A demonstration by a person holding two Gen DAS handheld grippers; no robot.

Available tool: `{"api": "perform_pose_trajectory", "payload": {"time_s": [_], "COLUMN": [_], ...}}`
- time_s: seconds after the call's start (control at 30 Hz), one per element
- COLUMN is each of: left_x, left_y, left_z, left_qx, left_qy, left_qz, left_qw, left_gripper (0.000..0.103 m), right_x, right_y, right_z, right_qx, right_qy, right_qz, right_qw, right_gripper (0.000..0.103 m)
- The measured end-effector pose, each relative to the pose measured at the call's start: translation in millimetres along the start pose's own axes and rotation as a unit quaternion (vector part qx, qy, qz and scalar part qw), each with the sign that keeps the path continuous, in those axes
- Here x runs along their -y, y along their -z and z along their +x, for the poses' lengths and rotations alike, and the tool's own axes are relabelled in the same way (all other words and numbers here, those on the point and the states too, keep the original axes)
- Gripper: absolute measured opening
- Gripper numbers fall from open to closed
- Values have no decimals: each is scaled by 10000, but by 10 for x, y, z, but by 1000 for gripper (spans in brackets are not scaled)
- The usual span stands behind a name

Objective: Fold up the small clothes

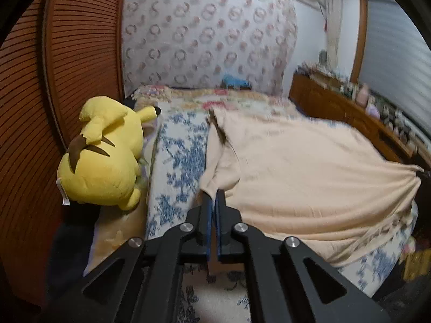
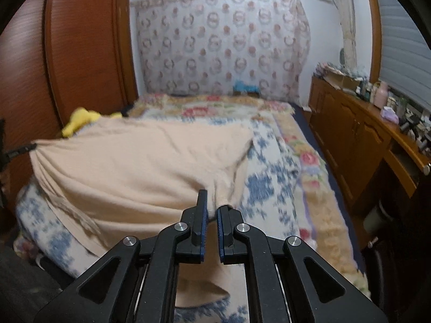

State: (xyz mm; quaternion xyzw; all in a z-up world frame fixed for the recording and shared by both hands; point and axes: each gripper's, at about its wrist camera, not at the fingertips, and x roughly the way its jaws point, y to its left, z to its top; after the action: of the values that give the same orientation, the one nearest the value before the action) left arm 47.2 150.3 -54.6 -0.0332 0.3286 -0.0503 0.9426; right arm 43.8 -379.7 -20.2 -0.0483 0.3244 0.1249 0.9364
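A pale peach garment (image 1: 301,172) lies spread over the bed and is stretched between both grippers. My left gripper (image 1: 214,196) is shut on the garment's near left corner. My right gripper (image 2: 212,204) is shut on the near right corner of the same garment (image 2: 140,167), which bunches between its blue pads. The right gripper shows at the far right edge of the left wrist view (image 1: 424,175), and the left gripper at the far left edge of the right wrist view (image 2: 18,149), each pinching a gathered corner. The cloth is lifted and pulled taut along its near edge.
The bed has a blue-and-white floral cover (image 1: 180,156) and a floral blanket (image 2: 215,110) farther back. A yellow plush toy (image 1: 105,156) lies at the bed's left edge beside a wooden wardrobe (image 1: 54,80). A wooden dresser (image 2: 358,132) with clutter runs along the right.
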Motion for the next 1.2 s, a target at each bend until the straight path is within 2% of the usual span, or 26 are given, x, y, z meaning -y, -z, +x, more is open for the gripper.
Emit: {"api": "perform_pose_trajectory", "payload": {"time_s": [0.03,0.13,0.2,0.23,0.37,0.4,0.8,1.2], "left_x": [5,35,48,60,64,64,23,-42], "left_y": [26,80,104,122,162,178,311,391], "left_z": [10,-13,-36,-48,-21,-5,174,238], "left_qx": [-50,-121,-141,-157,-250,-275,-574,-697], "left_qy": [-7,39,44,44,94,88,-157,-229], "left_qz": [50,59,50,50,29,22,-80,-179], "left_qw": [10000,9999,9999,9999,9996,9996,9982,9971], "left_gripper": [3,15,35,38,53,53,54,54], "right_x": [16,51,80,81,2,-30,-595,-868], "right_y": [39,121,123,122,76,67,108,243], "right_z": [44,98,82,68,54,71,541,811], "right_qx": [-98,-209,-166,-135,-40,-32,-373,-753], "right_qy": [45,238,309,324,252,201,-454,-538], "right_qz": [-19,-25,6,10,-48,-53,-338,-572], "right_qw": [9999,9995,9994,9994,9997,9998,9977,9941], "right_gripper": [8,29,57,60,63,64,64,64]}}
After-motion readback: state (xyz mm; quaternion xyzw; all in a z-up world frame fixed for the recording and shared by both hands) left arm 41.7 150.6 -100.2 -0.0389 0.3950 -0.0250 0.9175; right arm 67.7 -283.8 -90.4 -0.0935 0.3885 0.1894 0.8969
